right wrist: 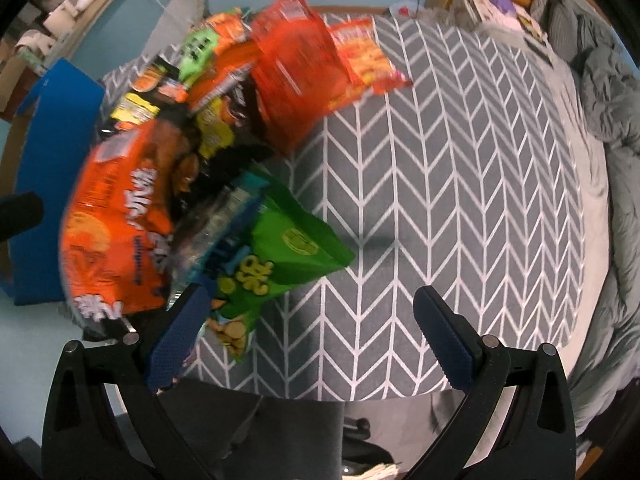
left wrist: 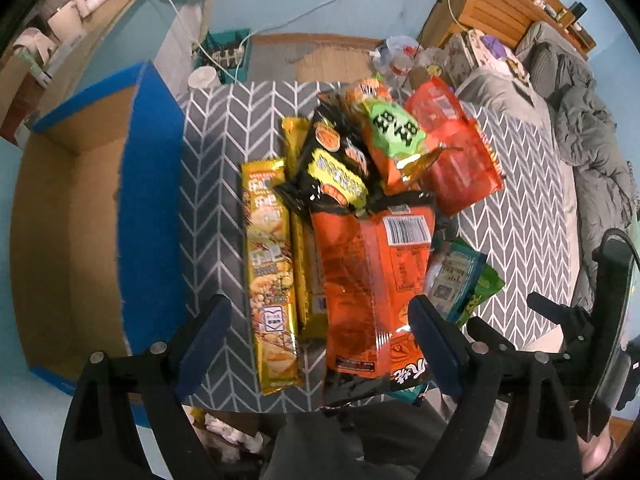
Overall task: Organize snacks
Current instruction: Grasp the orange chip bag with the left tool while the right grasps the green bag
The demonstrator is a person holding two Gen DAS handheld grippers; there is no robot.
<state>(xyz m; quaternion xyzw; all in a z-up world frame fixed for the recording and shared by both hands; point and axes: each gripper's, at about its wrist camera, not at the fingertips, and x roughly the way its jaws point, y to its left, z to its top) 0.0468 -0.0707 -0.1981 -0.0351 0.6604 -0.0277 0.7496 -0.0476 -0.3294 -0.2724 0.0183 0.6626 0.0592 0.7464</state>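
Where both cameras look straight down, the biggest thing beyond the claws is a grey bed (left wrist: 592,152) with rumpled bedding, off to the right of the right claw (right wrist: 320,336), under pale blue walls. A wooden shelf unit (left wrist: 500,4) stands at the bed's far end.

Under both claws spreads the bench (right wrist: 440,184), covered in a grey cloth with a white chevron pattern. Its right half, ahead of the right claw, lies bare.

To the left of the left claw (left wrist: 320,344) stands an open cardboard box (left wrist: 80,216) with blue outer sides, touching the bench's left edge.

Ahead of the left claw, and up and left of the right one, the snacks (left wrist: 360,184) lie in a loose heap on the bench. A large orange bag (left wrist: 372,280) lies between the left claw's spread jaws, with no pad seen pressing on it. A long yellow packet (left wrist: 272,276) lies flat just left of it, also inside the gap. A red bag (left wrist: 456,148) sits at the far side of the heap. A green packet (right wrist: 280,264) lies just ahead of the right claw's left finger (right wrist: 176,340).

The right claw's jaws stand wide apart over bare cloth, holding nothing.
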